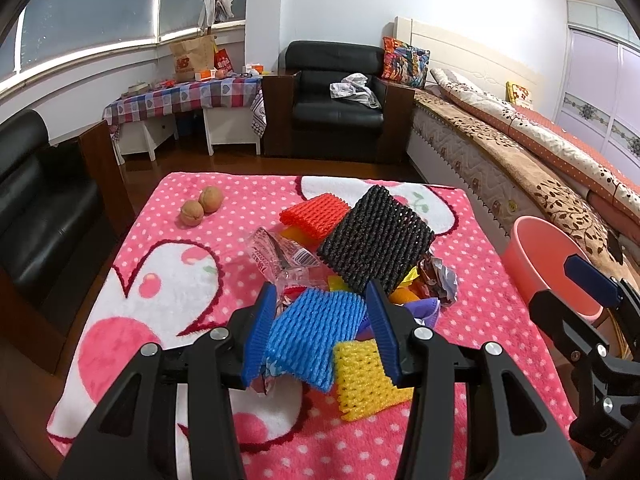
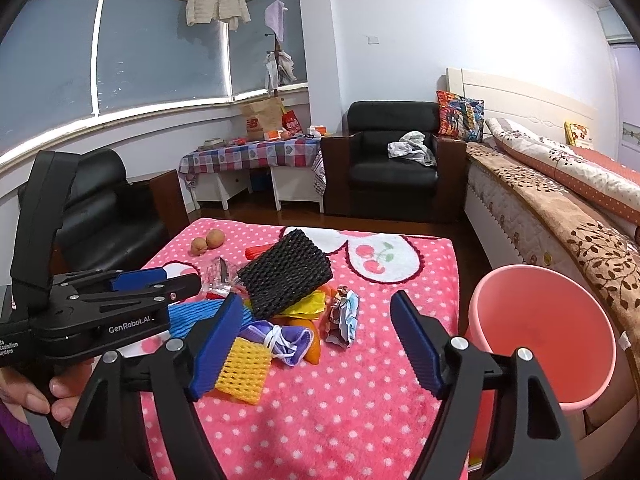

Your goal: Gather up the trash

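A pile of trash lies on the pink polka-dot blanket (image 1: 168,216): a black foam net (image 1: 376,236), a red foam net (image 1: 316,212), a blue foam net (image 1: 316,332), a yellow foam net (image 1: 364,380), a clear wrapper (image 1: 280,256) and a crumpled foil wrapper (image 1: 440,280). My left gripper (image 1: 322,328) has its jaws on either side of the blue foam net, close on it. My right gripper (image 2: 320,344) is open and empty above the blanket, with the yellow net (image 2: 242,368) and a purple mask (image 2: 288,340) by its left finger.
A pink bucket (image 2: 544,332) stands off the blanket's right edge, beside the bed (image 2: 560,184). Two walnuts (image 1: 202,206) sit at the blanket's far left. A black armchair (image 1: 336,96) and a chequered side table (image 1: 180,96) stand beyond.
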